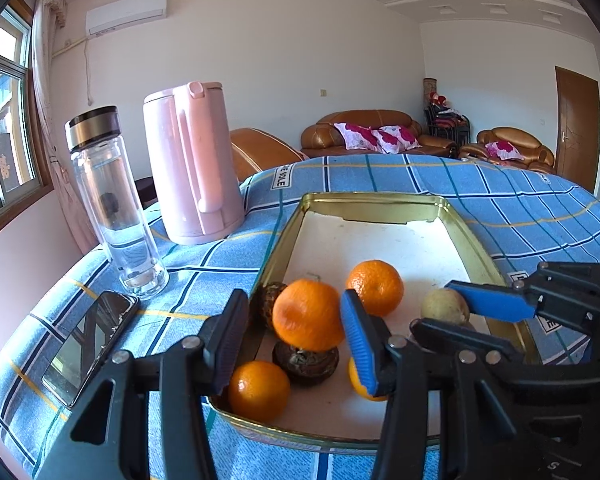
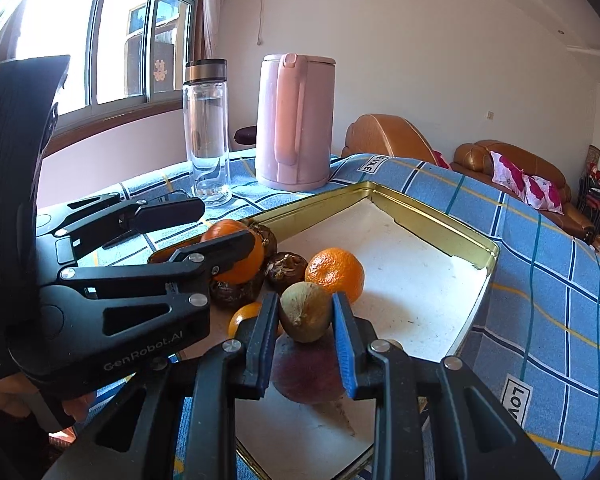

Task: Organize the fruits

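While the left gripper (image 1: 296, 332) stands wide apart around an orange (image 1: 307, 314) at lower centre, contact unclear, the right gripper (image 2: 306, 320) clamps a brownish-green fruit (image 2: 305, 312) above the tin tray (image 2: 432, 208), half hiding a reddish fruit (image 2: 308, 376) below.

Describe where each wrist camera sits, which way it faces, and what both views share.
Left wrist: on the left claw, facing across the tray toward the sofas; right claw shows too.
Right wrist: on the right claw gripping a brownish fruit, facing the window; left claw shows.
Shared: tray, oranges, pink kettle, glass bottle.
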A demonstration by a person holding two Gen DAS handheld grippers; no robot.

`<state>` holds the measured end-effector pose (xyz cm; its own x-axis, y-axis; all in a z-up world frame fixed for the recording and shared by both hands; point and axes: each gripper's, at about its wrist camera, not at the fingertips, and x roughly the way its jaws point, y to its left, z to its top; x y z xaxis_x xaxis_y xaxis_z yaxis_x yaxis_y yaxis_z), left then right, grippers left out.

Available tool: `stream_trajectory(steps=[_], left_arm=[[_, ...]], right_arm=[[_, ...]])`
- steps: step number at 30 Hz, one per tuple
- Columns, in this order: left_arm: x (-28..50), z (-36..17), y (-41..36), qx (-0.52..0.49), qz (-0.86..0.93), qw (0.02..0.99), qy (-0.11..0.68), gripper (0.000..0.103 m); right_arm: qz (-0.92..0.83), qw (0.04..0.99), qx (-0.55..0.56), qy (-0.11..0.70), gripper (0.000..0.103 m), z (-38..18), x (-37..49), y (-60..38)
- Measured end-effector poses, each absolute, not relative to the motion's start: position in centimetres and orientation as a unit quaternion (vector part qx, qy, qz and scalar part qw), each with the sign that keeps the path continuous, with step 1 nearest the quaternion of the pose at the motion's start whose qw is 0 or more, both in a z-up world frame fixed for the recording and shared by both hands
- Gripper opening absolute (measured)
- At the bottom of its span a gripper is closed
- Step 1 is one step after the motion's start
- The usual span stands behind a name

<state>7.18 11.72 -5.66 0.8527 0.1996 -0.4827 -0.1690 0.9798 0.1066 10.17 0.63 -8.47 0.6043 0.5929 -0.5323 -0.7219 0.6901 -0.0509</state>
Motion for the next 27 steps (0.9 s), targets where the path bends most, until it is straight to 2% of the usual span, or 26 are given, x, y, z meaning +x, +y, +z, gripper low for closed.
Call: stream_trajectory(steps=[1,3,5,8,14,27], left_arm=[[7.1,-5.6,11.7,0.031,0.097,0.962,0.253,0.052],[6.9,-5.4,11.7,0.031,0.105,0.962,0.248,0.064],[6.4,-5.0,11.7,0.028,0.109,0.965,0.238,0.072],[5.6,-4.2,11.7,0.023,0.109,0.969,0.219,0.076],[4.1,-2.4,11.2,0.018,0.112,0.977,0.182,0.089],[2.2,-0.4,9.2,0.024,0.110,0.984,0.137,0.099]], right_arm=[[0.371,0.886,-0.131,0.244,0.031,-8.5,10.1,0.6],[0.366,0.889,-0.132,0.243,0.036,-8.4,9.9,0.4],[0.363,0.892,-0.125,0.238,0.043,-8.3,9.8,-0.2],[0.357,0.898,-0.117,0.228,0.052,-7.9,9.2,-1.2],[0.341,0.911,-0.101,0.206,0.059,-6.8,7.9,-3.5],[0.297,0.939,-0.089,0.148,0.075,-4.5,5.4,-6.8]])
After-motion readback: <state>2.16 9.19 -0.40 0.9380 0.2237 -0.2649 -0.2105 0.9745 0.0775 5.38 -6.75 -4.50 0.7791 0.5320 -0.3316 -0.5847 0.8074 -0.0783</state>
